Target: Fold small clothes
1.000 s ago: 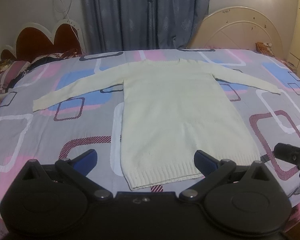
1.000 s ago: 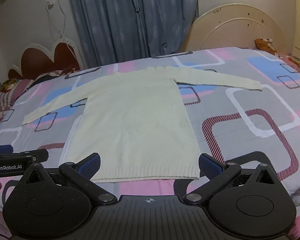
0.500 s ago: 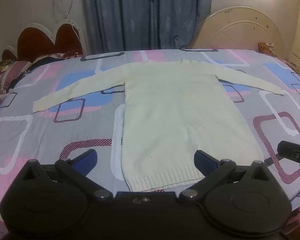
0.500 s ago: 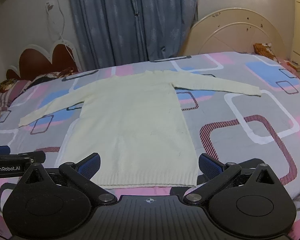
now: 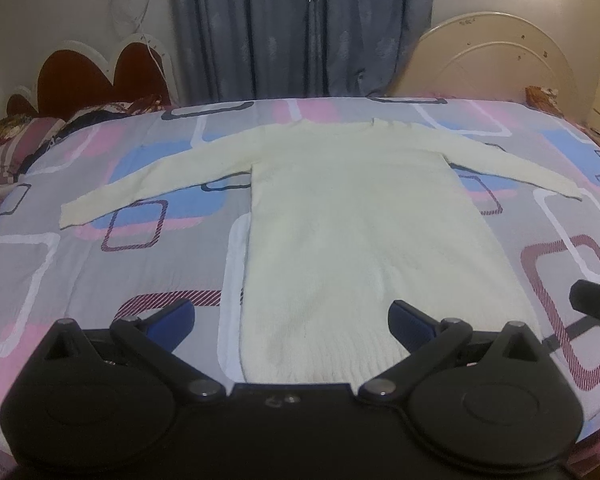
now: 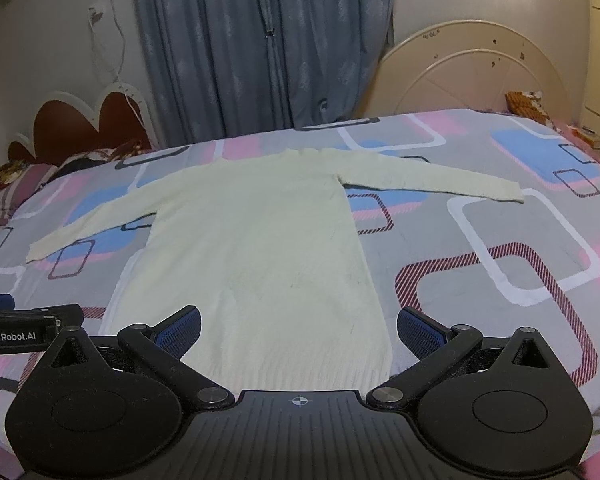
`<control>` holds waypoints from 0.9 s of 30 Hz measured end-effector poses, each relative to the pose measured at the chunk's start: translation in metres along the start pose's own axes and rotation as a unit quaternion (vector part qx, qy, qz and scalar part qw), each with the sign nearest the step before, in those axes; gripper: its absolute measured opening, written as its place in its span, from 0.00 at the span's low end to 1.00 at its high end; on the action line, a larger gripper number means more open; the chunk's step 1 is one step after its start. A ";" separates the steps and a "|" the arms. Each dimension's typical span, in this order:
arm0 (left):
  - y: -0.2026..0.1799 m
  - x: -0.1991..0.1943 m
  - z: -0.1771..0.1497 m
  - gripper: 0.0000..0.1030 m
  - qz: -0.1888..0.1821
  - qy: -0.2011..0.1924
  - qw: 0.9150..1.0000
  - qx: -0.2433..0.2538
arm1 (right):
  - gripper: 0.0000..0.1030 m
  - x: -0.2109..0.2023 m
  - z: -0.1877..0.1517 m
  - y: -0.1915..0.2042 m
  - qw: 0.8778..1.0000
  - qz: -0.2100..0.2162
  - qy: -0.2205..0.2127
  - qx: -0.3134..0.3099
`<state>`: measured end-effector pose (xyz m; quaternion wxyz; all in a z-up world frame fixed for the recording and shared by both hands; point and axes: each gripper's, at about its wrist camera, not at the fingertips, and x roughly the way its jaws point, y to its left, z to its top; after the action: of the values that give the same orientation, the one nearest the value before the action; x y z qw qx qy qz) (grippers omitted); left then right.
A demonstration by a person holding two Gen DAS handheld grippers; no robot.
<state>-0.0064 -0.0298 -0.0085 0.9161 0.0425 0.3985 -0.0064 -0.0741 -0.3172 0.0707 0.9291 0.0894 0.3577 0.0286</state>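
A cream knit sweater (image 5: 364, 240) lay flat, sleeves spread, on the patterned bedspread (image 5: 40, 280) as the left gripper (image 5: 292, 318) and right gripper (image 6: 298, 326) hovered with jaws spread wide and empty near its hem; seemingly soft and limp, it would best be pinched at a cuff or hem corner.

Big bed (image 5: 80, 280) with a grey sheet (pink, blue and white squares all over). Cream sweater (image 5: 360, 232) lies flat mid-bed, sleeves spread. Striped pillows (image 5: 4, 152) sit well left of the sweater.

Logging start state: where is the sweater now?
The cream sweater lies flat mid-bed on the patterned bedspread, sleeves spread, hem nearest both open grippers.
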 end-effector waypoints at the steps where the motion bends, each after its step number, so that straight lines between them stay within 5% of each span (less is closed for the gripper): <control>1: 0.000 0.004 0.002 1.00 0.000 0.001 1.000 -0.001 | 1.00 0.003 0.002 -0.002 1.000 -0.001 0.000 0.001; 27: -0.042 0.160 0.094 0.99 -0.013 0.018 0.999 -0.029 | 0.99 0.154 0.092 -0.137 0.997 -0.051 -0.025 0.044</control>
<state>0.1696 -0.0756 -0.0645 0.9095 0.0113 0.4156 -0.0058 0.0999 -0.4473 0.0106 0.9332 0.1127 0.3391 -0.0374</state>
